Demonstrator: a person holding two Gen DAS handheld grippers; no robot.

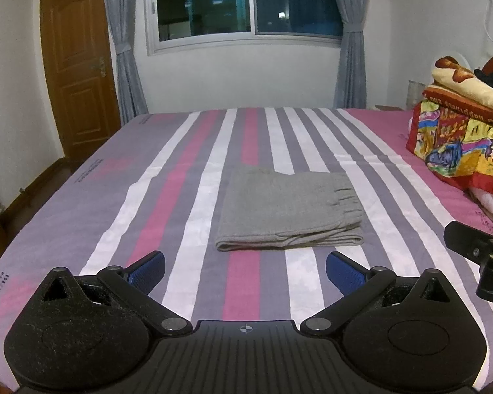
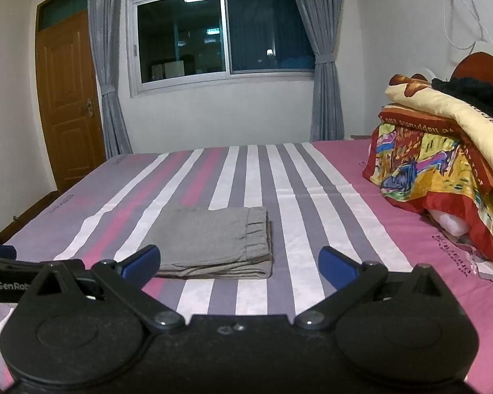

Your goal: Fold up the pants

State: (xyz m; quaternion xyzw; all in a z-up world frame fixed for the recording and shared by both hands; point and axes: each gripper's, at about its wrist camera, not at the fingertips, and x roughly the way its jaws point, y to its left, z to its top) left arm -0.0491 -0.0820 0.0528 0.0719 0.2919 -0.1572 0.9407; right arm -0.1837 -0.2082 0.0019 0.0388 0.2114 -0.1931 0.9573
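Observation:
The grey pants (image 1: 287, 211) lie folded into a compact rectangle on the striped bed sheet (image 1: 187, 177), waistband to the right. They also show in the right wrist view (image 2: 213, 243). My left gripper (image 1: 245, 271) is open and empty, held above the bed just short of the pants' near edge. My right gripper (image 2: 239, 262) is open and empty, near the pants' front right corner. Part of the right gripper's body (image 1: 480, 252) shows at the right of the left wrist view. Part of the left gripper's body (image 2: 13, 279) shows at the left of the right wrist view.
A pile of colourful folded blankets (image 2: 443, 164) sits on the bed's right side, also in the left wrist view (image 1: 460, 131). A window with grey curtains (image 1: 246, 3) is behind the bed, a wooden door (image 1: 79, 65) at the left.

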